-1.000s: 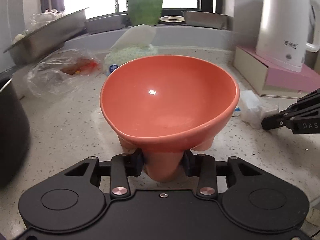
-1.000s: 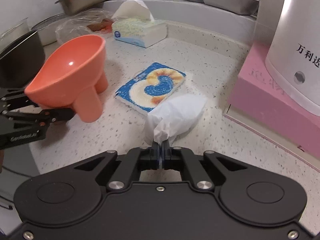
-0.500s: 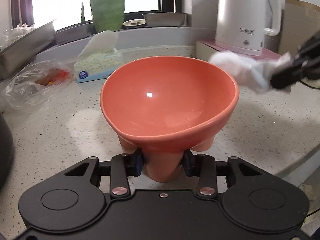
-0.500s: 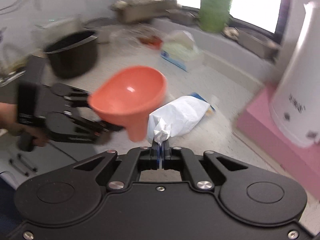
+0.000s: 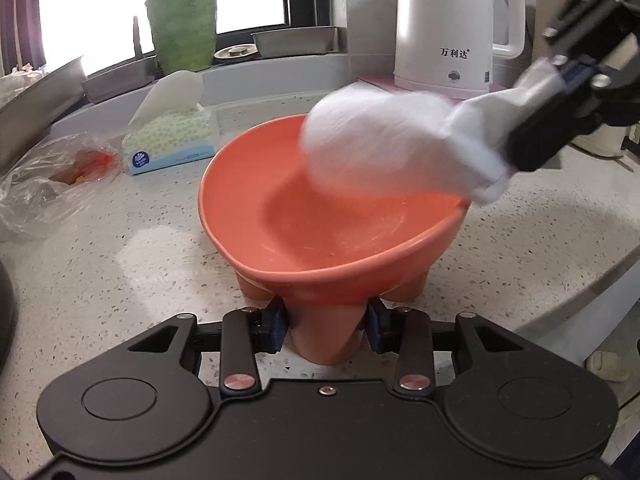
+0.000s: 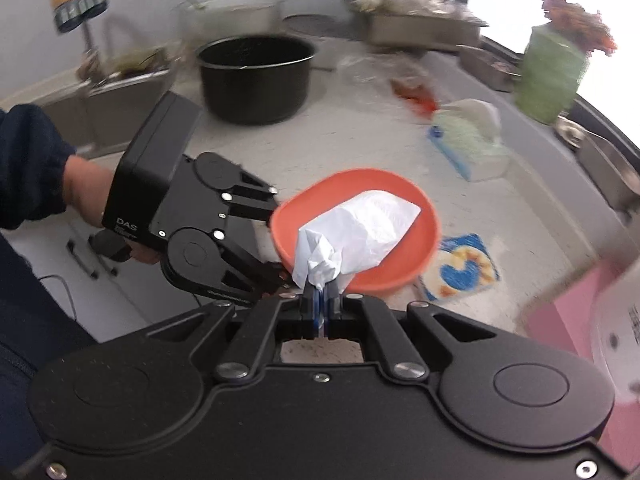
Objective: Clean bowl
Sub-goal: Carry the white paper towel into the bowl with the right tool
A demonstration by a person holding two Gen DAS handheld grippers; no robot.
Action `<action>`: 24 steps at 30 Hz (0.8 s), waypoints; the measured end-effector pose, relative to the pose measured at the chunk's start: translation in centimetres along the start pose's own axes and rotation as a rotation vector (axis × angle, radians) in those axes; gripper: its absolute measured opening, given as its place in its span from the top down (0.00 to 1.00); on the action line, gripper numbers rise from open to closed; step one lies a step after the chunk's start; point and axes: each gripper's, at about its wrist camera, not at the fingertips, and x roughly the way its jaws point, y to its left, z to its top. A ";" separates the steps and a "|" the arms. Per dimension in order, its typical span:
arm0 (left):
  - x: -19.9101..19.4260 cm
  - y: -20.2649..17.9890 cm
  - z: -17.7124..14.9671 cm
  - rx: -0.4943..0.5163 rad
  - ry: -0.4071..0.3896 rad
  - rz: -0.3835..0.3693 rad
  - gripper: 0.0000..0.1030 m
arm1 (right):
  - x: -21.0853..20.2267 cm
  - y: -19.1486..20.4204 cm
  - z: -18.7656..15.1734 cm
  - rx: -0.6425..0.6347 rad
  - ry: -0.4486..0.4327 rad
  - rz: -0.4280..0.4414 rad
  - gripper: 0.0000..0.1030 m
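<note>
An orange footed bowl (image 5: 320, 224) is held above the speckled counter, its near foot clamped between the pads of my left gripper (image 5: 326, 330). A crumpled white tissue (image 5: 384, 152) reaches over the bowl's right rim into its hollow; whether it touches the inside I cannot tell. My right gripper (image 6: 320, 300) is shut on the tissue's twisted end (image 6: 320, 260). From the right wrist view the tissue lies over the bowl (image 6: 416, 216), and the left gripper (image 6: 276, 276) comes in from the left in a person's hand (image 6: 86, 192).
A tissue box (image 5: 172, 144) and a clear plastic bag (image 5: 44, 184) lie at the left. A white kettle (image 5: 444, 24) stands on a pink box at the back right. A black pot (image 6: 256, 78), a patterned sponge (image 6: 464, 268) and a green vase (image 6: 550, 72) share the counter.
The right gripper lifted the tissue off the counter and carried it up and left until it hangs over the bowl. The bowl stayed clamped in the left gripper, which swung slightly.
</note>
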 end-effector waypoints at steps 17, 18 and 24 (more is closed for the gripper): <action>-0.1 0.2 -0.1 -0.010 0.011 -0.006 0.63 | 8.9 -1.2 5.5 -0.217 0.133 0.004 0.98; -0.1 0.2 -0.1 -0.010 0.012 -0.006 0.63 | 9.2 -1.6 5.6 -0.218 0.141 -0.005 0.98; -0.2 0.5 -0.1 -0.030 0.021 -0.018 0.63 | 9.6 -4.2 5.4 -0.181 0.175 -0.056 0.98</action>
